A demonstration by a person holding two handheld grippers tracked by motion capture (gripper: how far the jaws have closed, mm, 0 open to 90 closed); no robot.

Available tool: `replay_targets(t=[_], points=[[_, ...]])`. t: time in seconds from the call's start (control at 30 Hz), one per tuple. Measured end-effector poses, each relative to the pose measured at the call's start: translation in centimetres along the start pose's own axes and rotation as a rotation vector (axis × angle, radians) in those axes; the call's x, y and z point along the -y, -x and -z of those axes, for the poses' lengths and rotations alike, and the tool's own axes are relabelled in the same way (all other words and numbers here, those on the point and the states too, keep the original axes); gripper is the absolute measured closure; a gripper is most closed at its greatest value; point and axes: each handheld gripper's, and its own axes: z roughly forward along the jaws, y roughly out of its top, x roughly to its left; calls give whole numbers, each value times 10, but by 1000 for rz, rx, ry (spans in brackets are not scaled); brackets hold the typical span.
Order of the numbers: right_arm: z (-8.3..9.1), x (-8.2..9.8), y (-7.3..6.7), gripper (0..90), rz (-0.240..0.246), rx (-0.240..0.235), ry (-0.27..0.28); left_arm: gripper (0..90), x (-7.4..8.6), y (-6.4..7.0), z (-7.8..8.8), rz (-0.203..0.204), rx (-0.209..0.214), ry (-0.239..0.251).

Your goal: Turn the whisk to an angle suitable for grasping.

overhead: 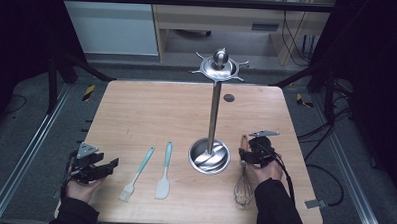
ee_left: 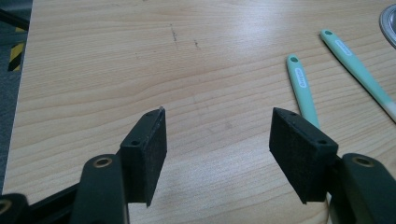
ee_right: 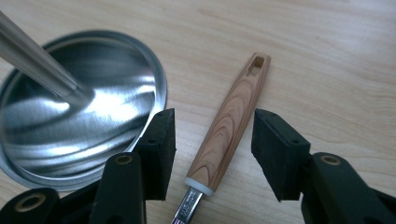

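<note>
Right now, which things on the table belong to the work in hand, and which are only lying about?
In the work:
- whisk, its wooden handle between the open right tongs, untouched
- hanging stand beside it

Lying about:
- brush
- spatula
- left tongs, open over bare table

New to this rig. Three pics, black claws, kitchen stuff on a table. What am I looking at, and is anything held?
No robot arm here: a person holds a two-jaw hand tool in each hand. The high view looks down on the wooden table; the other two come from cameras riding on each tool, looking along its black jaws.

On the table: a steel utensil stand with hooks on top, a teal pastry brush, a teal spatula and a whisk with a wooden handle.

The left gripper is open over bare wood. The right gripper straddles the whisk handle beside the stand's base; its pads show gaps on both sides, so nothing is held yet.
</note>
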Motion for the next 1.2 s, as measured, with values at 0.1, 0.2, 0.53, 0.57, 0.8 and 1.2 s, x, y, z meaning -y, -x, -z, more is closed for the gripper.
replay_targets(t=[0.1,0.2,0.53,0.57,0.8,1.2], points=[[-8,2,-4,494,19,9,-45,363,0,0,-1,-1,-2,-6],[-12,3,-6,492,26,19,-61,363,0,0,-1,-1,-2,-7],[-29,4,-7,524,24,52,-145,363,0,0,-2,0,4,-8],[-30,4,-6,529,18,55,-152,363,0,-1,-2,-1,7,-10],[-30,2,0,621,-32,77,-196,364,0,0,-2,-1,8,-11],[-15,3,17,708,-25,50,-203,364,0,0,-2,0,10,-12]])
